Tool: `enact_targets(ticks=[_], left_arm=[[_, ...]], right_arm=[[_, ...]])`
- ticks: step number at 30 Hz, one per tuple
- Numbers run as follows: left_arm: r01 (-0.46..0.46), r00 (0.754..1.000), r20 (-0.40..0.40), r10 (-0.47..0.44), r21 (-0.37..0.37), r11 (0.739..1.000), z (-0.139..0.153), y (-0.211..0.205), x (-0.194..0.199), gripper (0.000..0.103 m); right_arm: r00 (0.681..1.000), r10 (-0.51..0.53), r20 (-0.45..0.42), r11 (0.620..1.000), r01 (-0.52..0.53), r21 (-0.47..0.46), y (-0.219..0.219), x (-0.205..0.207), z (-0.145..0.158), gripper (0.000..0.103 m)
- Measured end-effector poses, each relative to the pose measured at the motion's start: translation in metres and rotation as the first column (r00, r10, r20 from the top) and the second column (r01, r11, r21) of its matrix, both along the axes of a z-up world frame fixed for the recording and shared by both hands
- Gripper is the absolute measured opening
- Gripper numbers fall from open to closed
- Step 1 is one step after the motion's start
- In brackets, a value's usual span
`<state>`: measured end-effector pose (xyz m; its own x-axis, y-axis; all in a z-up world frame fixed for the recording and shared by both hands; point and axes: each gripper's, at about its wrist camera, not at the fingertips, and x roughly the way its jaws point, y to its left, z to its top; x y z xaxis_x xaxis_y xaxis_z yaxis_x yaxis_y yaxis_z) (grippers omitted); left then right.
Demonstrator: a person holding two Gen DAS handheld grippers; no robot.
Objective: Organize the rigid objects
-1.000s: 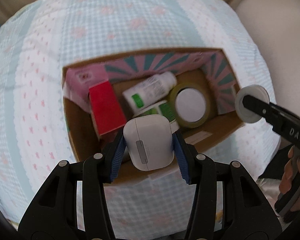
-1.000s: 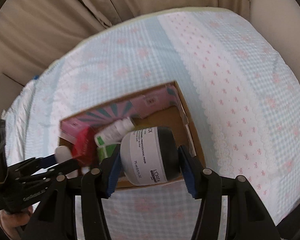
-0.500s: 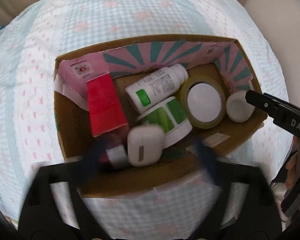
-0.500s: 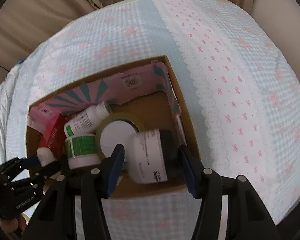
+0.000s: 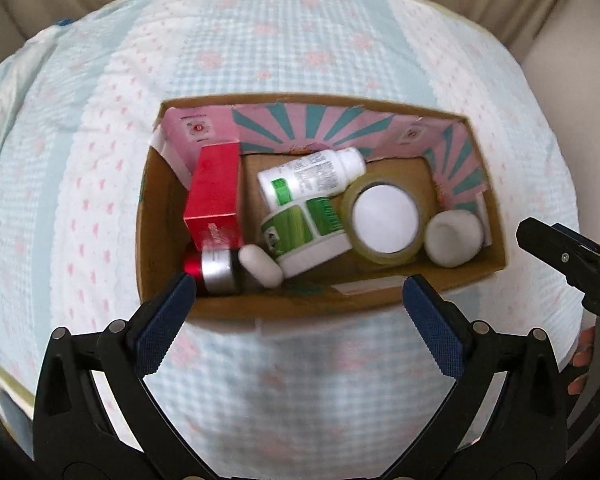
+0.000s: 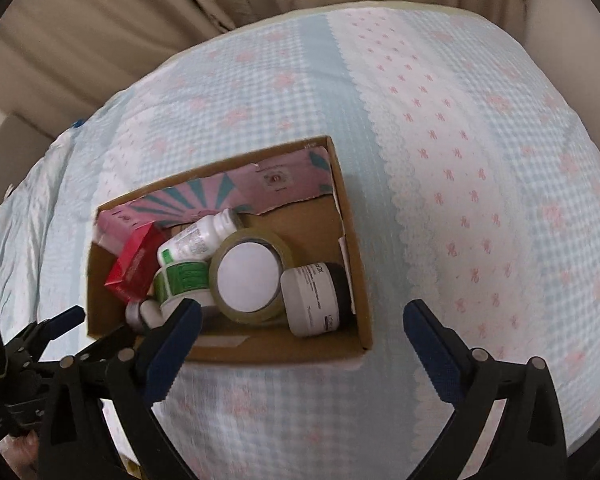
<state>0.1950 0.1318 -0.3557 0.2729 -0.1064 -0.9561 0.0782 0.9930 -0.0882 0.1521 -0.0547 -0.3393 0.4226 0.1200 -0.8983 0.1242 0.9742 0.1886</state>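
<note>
Cardboard is forming the container you are working over: the open box (image 5: pixel 496 240) is sitting on the checked bedspread (image 5: pixel 284 40), and every task item in view is lying inside it. You are holding the left gripper (image 5: pixel 300 300) above the near wall with its jaws spread wide and nothing between them; the right gripper (image 6: pixel 300 328) is likewise wide apart and empty. At the left end, the red carton (image 5: pixel 216 196) is leaning against the side, with a red and silver cylinder (image 5: pixel 214 266) and a white pebble-shaped case (image 5: pixel 260 266) lying beside each other below it. In the middle, the white bottle (image 5: pixel 312 174) is resting across a green-labelled tub (image 5: pixel 304 232), which is touching the tape roll (image 5: pixel 384 218). At the right end, the white jar (image 6: pixel 314 298) is lying on its side. These items are looking stiff and probably light; the smooth plastic is likely slippery, so you are best gripping across flat or parallel sides, and the bottle across its body.
</note>
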Motion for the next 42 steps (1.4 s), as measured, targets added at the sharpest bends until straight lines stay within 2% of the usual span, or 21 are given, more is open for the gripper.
enact_targets(ticks=[5,10,13,17,22,26,31,34,42], left_arm=[[-0.031,0.997,0.071,0.032,-0.013,0.999,0.056,-0.021,-0.015,0.103],[-0.024,0.983,0.182,0.026,-0.018,1.000,0.136,-0.041,-0.025,0.103],[-0.009,0.963,0.271,0.016,-0.027,1.000,0.194,-0.053,-0.035,0.103],[-0.005,0.912,0.410,0.021,-0.040,0.999,0.264,-0.062,-0.053,0.103],[-0.003,0.836,0.548,0.025,-0.041,0.999,0.328,-0.068,-0.085,0.103],[0.001,0.796,0.605,0.028,-0.047,0.999,0.351,-0.070,-0.110,0.103],[0.003,0.746,0.665,0.020,-0.033,0.999,0.363,-0.074,-0.145,0.103],[0.010,0.741,0.672,0.014,-0.032,0.999,0.367,-0.077,-0.154,0.103],[0.013,0.729,0.685,0.011,-0.029,1.000,0.372,-0.081,-0.166,0.103]], right_arm=[[0.997,0.056,0.046,0.998,-0.055,-0.020,-0.011,-0.014,0.045,0.100],[0.987,0.106,0.123,0.993,-0.099,-0.059,-0.023,-0.036,0.114,0.100],[0.974,0.122,0.192,0.989,-0.102,-0.110,-0.029,-0.053,0.161,0.100],[0.947,0.120,0.299,0.981,-0.067,-0.184,-0.037,-0.080,0.222,0.100],[0.903,0.111,0.416,0.972,-0.011,-0.236,-0.041,-0.118,0.283,0.100],[0.869,0.101,0.484,0.962,0.038,-0.269,-0.042,-0.145,0.312,0.100],[0.844,0.083,0.531,0.959,0.077,-0.271,-0.041,-0.170,0.325,0.100],[0.837,0.086,0.540,0.951,0.092,-0.295,-0.041,-0.179,0.326,0.100],[0.819,0.060,0.570,0.956,0.118,-0.270,-0.046,-0.196,0.332,0.100]])
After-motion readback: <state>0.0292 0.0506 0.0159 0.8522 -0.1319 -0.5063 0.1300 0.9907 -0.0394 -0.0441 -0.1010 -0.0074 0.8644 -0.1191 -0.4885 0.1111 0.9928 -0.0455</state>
